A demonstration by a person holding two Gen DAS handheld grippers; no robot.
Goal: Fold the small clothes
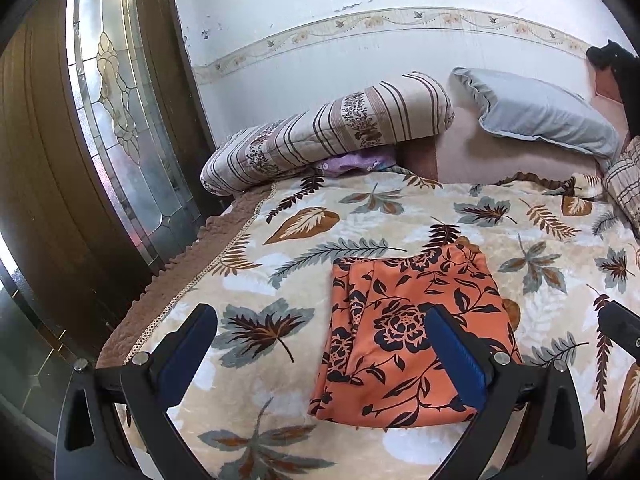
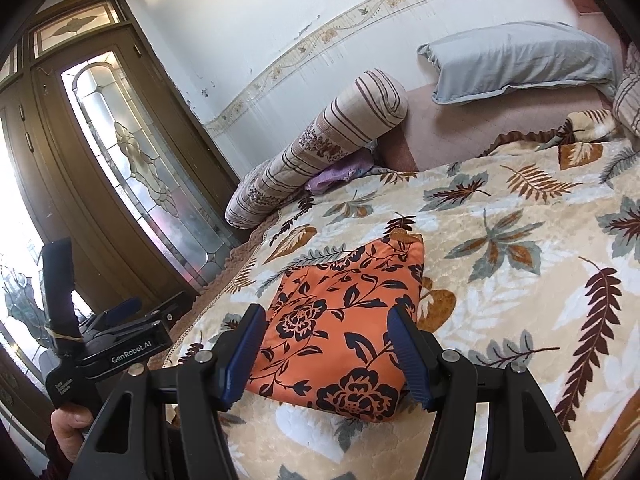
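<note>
While spread wide and gripping nothing, left gripper [image 1: 320, 352] and right gripper [image 2: 326, 350] hover near folded orange floral garment [image 1: 408, 340] flat on leaf-print blanket [image 1: 280, 280], long axis running away toward pillows, right gripper seemingly nearer, straddling its near edge.

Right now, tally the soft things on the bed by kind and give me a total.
Folded orange floral garment: 1
Striped rolled quilt: 1
Grey-blue pillow: 1
Purple cloth tucked under the quilt: 1
Leaf-print blanket: 1
Checked cushion, partly cut off at the edge: 1
Total: 6
</note>
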